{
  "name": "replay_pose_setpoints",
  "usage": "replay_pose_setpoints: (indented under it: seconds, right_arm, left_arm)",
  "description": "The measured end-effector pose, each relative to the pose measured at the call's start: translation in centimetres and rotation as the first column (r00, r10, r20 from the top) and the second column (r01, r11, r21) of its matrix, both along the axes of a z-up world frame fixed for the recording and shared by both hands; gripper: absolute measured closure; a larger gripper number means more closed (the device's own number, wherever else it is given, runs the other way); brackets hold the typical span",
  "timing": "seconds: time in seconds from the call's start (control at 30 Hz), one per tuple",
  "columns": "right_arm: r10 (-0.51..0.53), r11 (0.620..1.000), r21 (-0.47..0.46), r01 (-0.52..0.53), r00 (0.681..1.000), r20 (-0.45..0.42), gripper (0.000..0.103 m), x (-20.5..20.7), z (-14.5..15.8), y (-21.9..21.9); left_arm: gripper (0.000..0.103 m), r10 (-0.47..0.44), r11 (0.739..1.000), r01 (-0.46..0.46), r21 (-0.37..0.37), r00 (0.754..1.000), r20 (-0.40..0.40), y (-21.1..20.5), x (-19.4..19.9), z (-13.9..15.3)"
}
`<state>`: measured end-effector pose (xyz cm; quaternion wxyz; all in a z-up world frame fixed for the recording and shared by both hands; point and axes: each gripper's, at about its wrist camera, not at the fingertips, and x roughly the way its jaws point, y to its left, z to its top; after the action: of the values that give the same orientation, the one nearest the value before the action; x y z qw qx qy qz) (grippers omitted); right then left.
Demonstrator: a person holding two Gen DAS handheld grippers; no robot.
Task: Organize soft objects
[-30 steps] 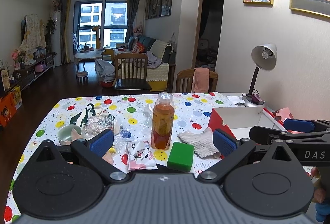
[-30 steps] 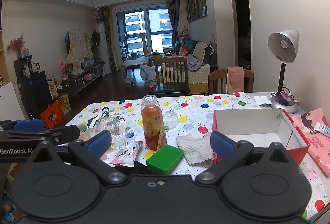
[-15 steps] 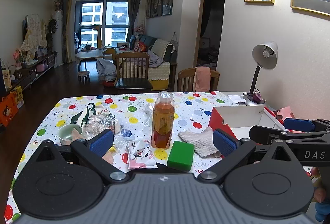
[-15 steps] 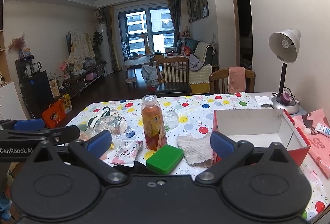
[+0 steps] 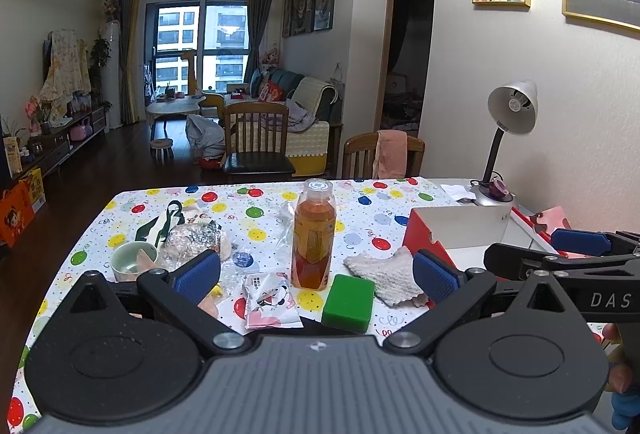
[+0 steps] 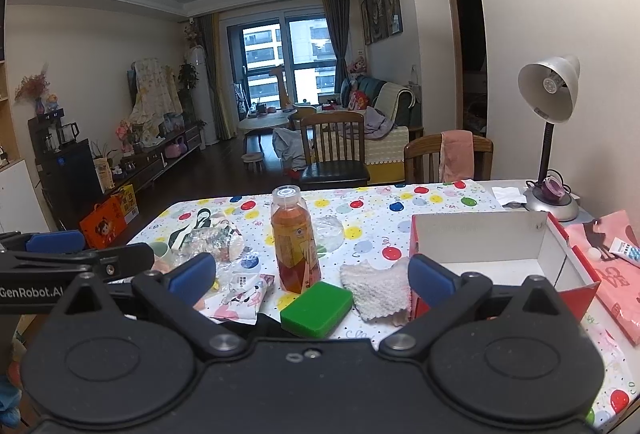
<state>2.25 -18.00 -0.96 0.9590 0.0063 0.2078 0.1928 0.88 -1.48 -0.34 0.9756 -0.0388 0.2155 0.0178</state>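
Note:
A green sponge (image 5: pixel 348 297) (image 6: pixel 317 309) lies on the dotted tablecloth near the front edge. Right of it sits a white cloth (image 5: pixel 384 270) (image 6: pixel 376 288), touching the open red box (image 5: pixel 456 234) (image 6: pixel 500 258). My left gripper (image 5: pixel 316 274) hovers open above the near table edge, empty, with the sponge between its blue pads. My right gripper (image 6: pixel 310 276) is likewise open and empty, just short of the sponge and cloth. Each gripper shows at the other view's side.
A bottle of amber drink (image 5: pixel 314 234) (image 6: pixel 295 238) stands upright behind the sponge. A snack packet (image 5: pixel 270 300), crumpled plastic wrap (image 5: pixel 196 240) and a small green cup (image 5: pixel 130 260) lie left. A desk lamp (image 6: pixel 548 138) and pink bag (image 6: pixel 612 274) are on the right. Chairs stand beyond the table.
Both grippers have barely shifted; the views drifted very slightly. The jaws stay open and nothing on the table has moved.

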Motion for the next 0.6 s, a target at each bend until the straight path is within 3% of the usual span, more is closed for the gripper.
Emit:
replay_pose_setpoints:
  seconds: [0.6]
  right_arm:
    - [-0.001, 1.000, 0.002, 0.001, 1.000, 0.001, 0.000, 0.04, 0.01, -0.07]
  left_arm:
    - [0.000, 0.007, 1.000, -0.007, -0.008, 1.000, -0.007, 0.10, 0.27, -0.03]
